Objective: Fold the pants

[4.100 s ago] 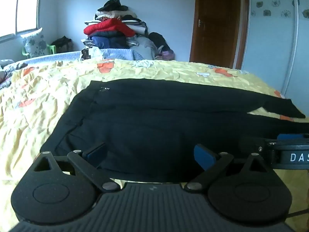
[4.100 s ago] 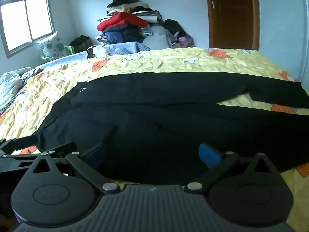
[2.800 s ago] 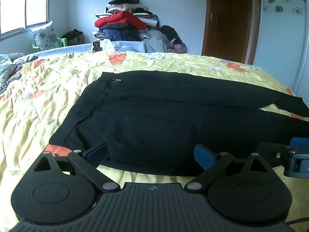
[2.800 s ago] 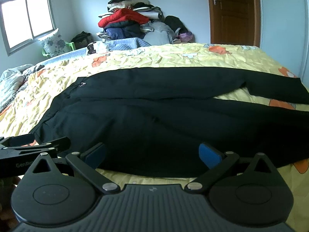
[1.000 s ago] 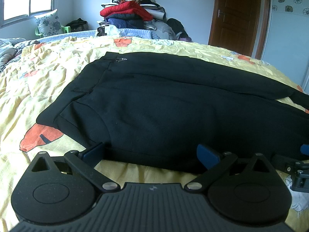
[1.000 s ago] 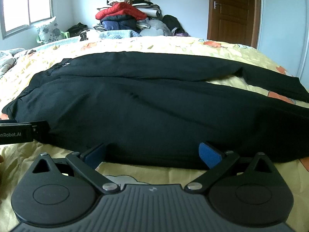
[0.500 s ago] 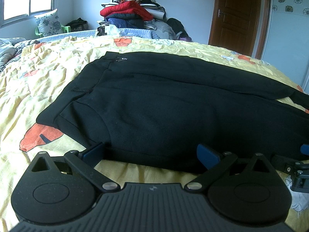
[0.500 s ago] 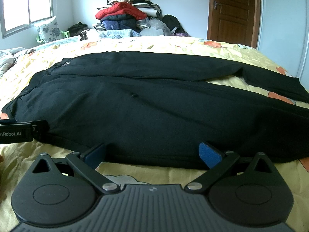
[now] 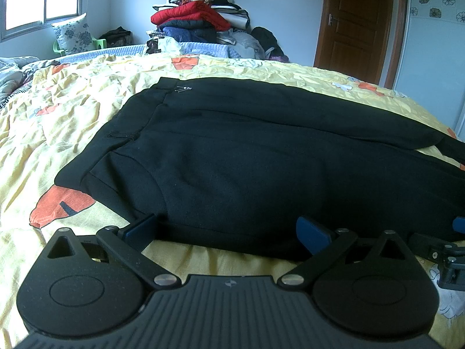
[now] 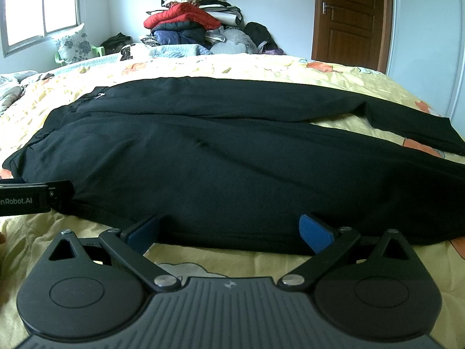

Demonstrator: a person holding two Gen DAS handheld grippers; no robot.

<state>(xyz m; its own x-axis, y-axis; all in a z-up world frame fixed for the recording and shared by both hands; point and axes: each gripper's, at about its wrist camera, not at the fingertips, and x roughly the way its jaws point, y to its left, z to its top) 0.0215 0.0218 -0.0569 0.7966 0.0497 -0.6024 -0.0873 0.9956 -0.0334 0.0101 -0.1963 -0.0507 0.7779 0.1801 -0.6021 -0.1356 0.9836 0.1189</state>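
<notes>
- The black pants (image 9: 247,151) lie flat across a bed (image 9: 58,122) covered by a yellow sheet with orange patches, waistband toward 9 o'clock and legs running off toward 3 o'clock.
- The two legs lie side by side, the far leg ending in a cuff at about 3 o'clock in the right wrist view; a strip of yellow sheet shows between the legs there.
- The left tongs (image 9: 228,231) stand wide apart at the near edge of the pants, low at 6 o'clock, near the waist end; the blue fingertips (image 9: 312,232) sit at the hem line of the fabric, nothing clamped.
- The right tongs (image 10: 229,231) are likewise spread apart at the near edge farther along the leg, with bare sheet just below them.
- In the right wrist view the left tool's body shows at 9 o'clock, touching the edge of the pants.
- A pile of clothes (image 10: 186,23) with a red jacket stands at 12 o'clock beyond the bed.
- A brown door (image 10: 351,14) is at 1 o'clock, a window (image 10: 40,8) at 10 o'clock.
</notes>
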